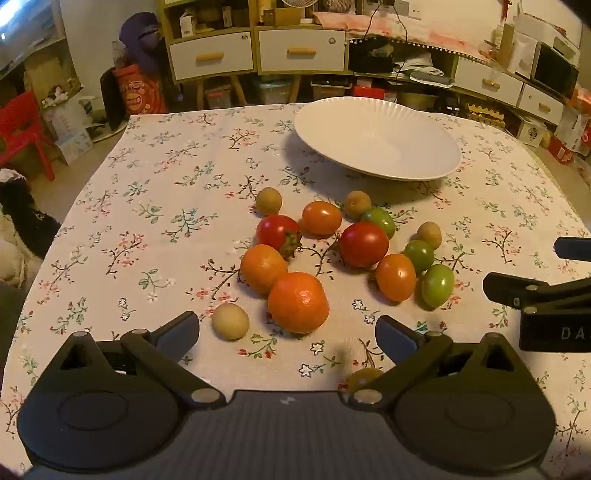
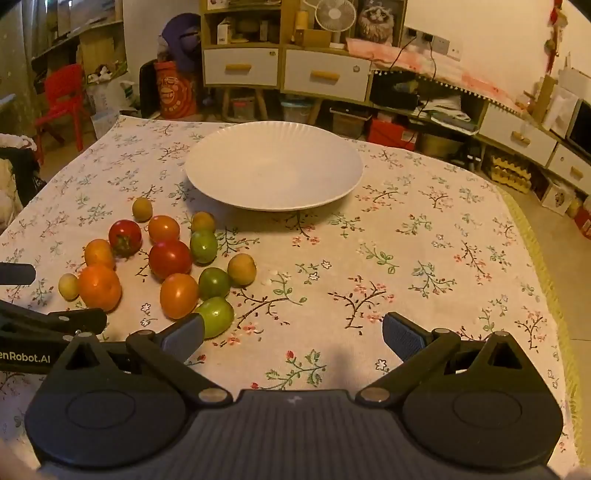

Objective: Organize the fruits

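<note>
While the plate (image 2: 273, 166) has no fruit | all fruits (image 1: 343, 254) lie on the tablecloth (image 2: 406, 258) | left gripper (image 1: 288, 334) and right gripper (image 2: 293, 332) spread wide, holding nothing | sorting not begun

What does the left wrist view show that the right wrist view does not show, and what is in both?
Only the left wrist view: a small yellow-green fruit close under the left hand-held gripper, half hidden by its right finger.

Only the right wrist view: the white fan on the shelf, whole, and the yellow edge of the table.

Both: the white plate with nothing on it, the big orange fruit, the floral tablecloth, and both grippers open.
</note>
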